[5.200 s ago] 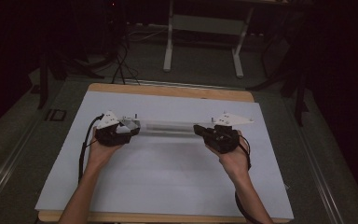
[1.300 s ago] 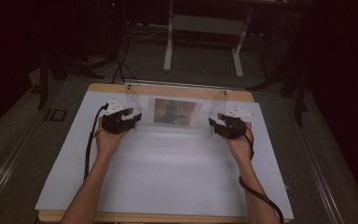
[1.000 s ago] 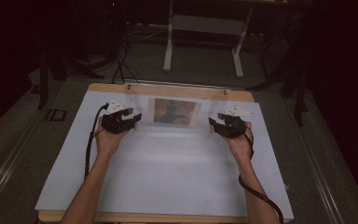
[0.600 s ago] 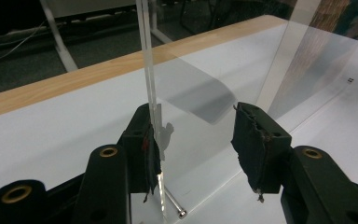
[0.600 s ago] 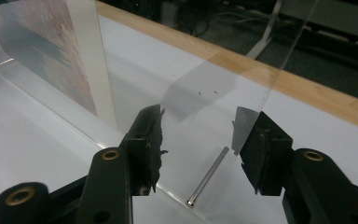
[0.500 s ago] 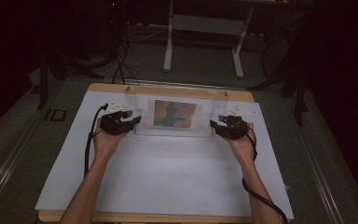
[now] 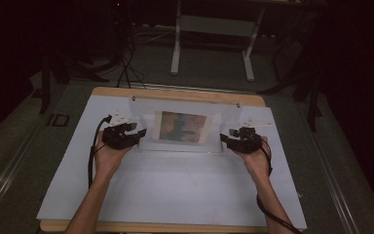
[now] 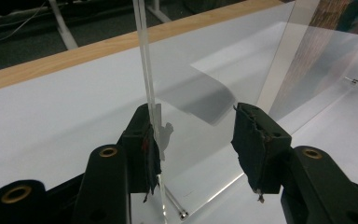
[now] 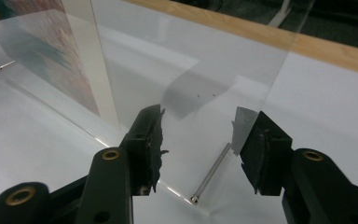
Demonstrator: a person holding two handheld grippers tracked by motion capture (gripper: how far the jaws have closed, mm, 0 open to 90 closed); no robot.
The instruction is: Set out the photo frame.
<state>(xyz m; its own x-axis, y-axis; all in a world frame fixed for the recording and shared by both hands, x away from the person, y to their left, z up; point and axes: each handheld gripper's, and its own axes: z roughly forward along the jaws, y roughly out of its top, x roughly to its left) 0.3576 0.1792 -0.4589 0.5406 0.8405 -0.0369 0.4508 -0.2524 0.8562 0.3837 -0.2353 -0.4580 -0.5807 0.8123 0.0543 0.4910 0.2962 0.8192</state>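
Note:
A clear acrylic picture frame (image 7: 146, 114) stands on the white sheet (image 7: 175, 190), leaning, with a coloured picture (image 7: 182, 126) in its middle. My left gripper (image 7: 140, 132) is at its left side edge and my right gripper (image 7: 224, 140) at its right side edge. In the left gripper view the jaws (image 8: 198, 135) stand wide apart, the panel's edge (image 8: 145, 70) lies against the left pad, and the other pad is clear of it. In the right gripper view the jaws (image 9: 198, 135) also gape, with the panel's edge (image 9: 272, 84) by the right pad and a metal pin (image 9: 212, 172) between them.
The sheet covers a wooden table whose far edge (image 7: 175, 93) shows behind the frame. Beyond it are a dark floor, cables (image 7: 126, 68) and the legs of a stand (image 7: 175, 48). A cable trails from each gripper along the forearms.
Both grippers and the frame have shifted a little toward the near edge of the table. Five seconds ago the frame lay low between the grippers; now its face is visible.

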